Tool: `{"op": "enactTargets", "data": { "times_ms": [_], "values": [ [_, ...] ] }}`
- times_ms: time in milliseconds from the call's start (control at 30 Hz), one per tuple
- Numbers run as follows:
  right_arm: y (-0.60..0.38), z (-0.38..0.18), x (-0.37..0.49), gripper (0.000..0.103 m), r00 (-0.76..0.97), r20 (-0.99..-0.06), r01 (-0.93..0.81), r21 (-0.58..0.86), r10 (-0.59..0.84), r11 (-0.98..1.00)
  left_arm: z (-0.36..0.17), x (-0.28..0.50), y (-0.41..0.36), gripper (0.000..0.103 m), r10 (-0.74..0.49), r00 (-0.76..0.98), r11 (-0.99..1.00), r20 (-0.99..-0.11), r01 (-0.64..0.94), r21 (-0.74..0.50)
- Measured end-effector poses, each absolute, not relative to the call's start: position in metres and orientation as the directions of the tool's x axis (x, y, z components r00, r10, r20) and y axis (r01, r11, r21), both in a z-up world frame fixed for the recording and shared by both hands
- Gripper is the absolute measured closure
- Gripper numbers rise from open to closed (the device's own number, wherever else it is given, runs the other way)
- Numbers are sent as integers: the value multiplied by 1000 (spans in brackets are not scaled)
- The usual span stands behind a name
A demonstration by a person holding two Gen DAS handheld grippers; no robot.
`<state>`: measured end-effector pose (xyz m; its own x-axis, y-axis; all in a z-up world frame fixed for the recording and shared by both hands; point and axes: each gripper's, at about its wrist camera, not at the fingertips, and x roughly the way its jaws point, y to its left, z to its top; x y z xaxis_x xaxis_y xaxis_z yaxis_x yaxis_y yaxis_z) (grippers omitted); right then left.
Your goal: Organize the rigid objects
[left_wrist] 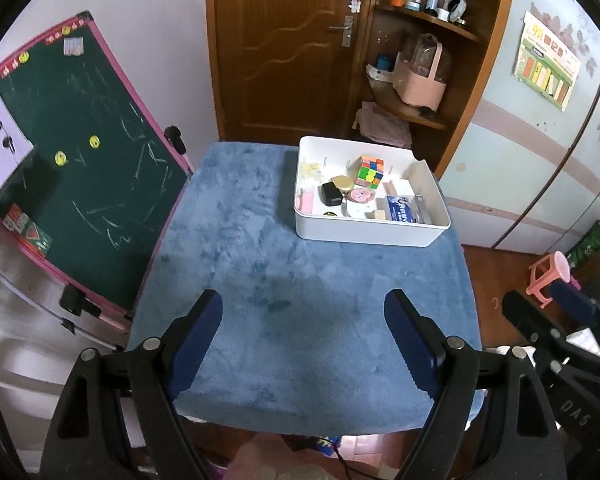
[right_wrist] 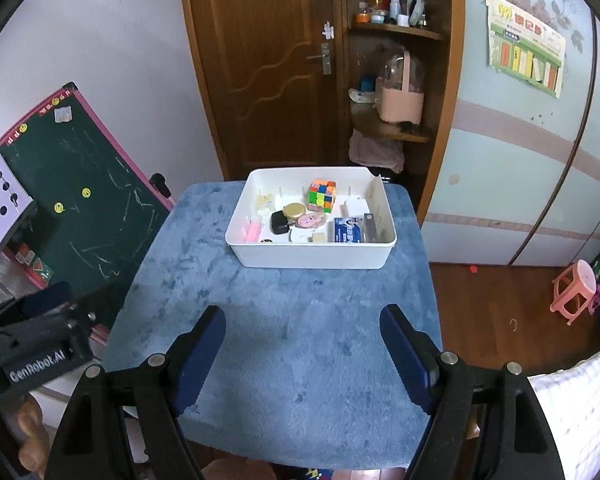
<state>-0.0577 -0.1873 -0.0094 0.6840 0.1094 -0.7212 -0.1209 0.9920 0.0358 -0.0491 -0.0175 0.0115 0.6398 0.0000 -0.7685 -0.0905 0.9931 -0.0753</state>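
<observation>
The left tool (left_wrist: pixel 303 312) has its jaws wide and holds nothing; below it there is only the bare blue cloth of the worktop (left_wrist: pixel 236 240). The right tool (right_wrist: pixel 302 326) is also wide and empty, above the near part of the same cloth. Both are well apart from the white tray (right_wrist: pixel 312 258), which stands at the far side of the worktop. The rigid objects are all inside the tray: a colour cube (right_wrist: pixel 322 196), a black adapter (right_wrist: pixel 279 222), a gold lid (right_wrist: pixel 293 211), a blue card box (right_wrist: pixel 347 230) and some small pieces. I judge that the work is nearly done or not started. The risk is a deep reach: the things lie close together, so wide jaws can push a neighbour or tip the light tray.
</observation>
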Motion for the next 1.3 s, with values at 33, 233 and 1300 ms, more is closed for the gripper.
{"op": "enactTargets", "data": {
  "times_ms": [33,233,1300],
  "values": [
    [-186,-6,-58,23,690,-716,-115,31,102,993,13,-49,-19,18,-2,645,994,-764,-83,-73],
    [-179,7,-61,23,697,-712,-93,27,85,995,21,-50,-14,18,-5,654,994,-756,-76,-73],
    [-148,18,-68,23,715,-698,-54,-1,38,999,24,-53,10,18,64,658,995,-751,-98,-1]
  ]
}}
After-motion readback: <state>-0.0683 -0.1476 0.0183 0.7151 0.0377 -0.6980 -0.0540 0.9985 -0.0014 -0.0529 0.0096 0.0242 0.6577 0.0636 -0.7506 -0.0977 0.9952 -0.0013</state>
